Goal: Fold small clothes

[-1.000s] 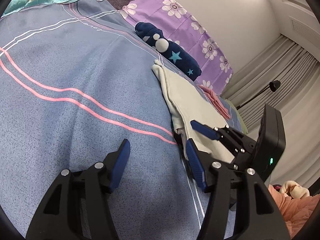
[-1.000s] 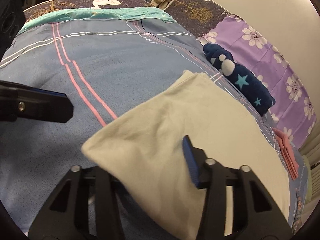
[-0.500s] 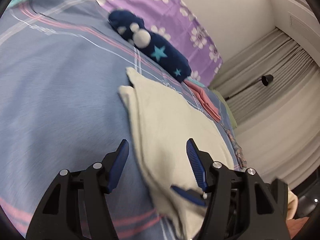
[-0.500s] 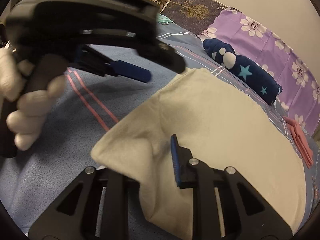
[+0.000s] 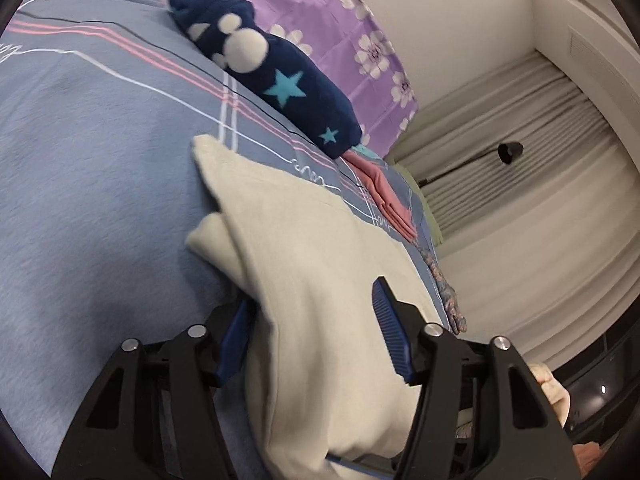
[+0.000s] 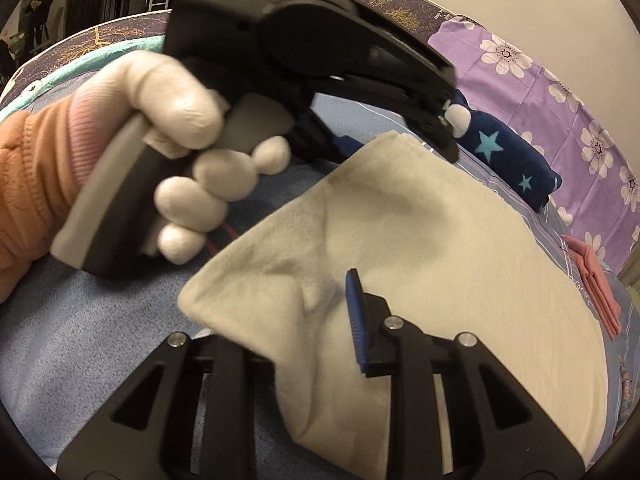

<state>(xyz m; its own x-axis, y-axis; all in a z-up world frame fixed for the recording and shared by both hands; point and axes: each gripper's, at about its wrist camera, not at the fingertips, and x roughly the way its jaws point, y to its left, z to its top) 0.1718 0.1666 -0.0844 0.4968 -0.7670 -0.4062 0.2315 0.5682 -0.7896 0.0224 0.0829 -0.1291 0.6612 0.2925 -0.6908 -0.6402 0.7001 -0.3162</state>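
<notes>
The cream garment [image 5: 320,280] lay partly folded on the bed [image 5: 88,200], near the navy star-print roll [image 5: 280,76] and the pink folded item [image 5: 384,196]. The left tool [image 5: 312,344] was spread wide, with the near edge of the garment draped between its two blue pads; it gripped nothing. The right tool [image 6: 312,328] also stood apart, its right pad [image 6: 356,320] resting on top of the cloth while the raised corner hid the left pad; whether that corner was pinched could not be told. The gloved left hand [image 6: 200,184] held its tool over the far corner in the right wrist view.

Risks, as a judgement: closing the left tool on several layers would bunch the fold; lifting before both tools gripped would let the loose corner slip and skew the edges; the two tools, working close together, could collide
</notes>
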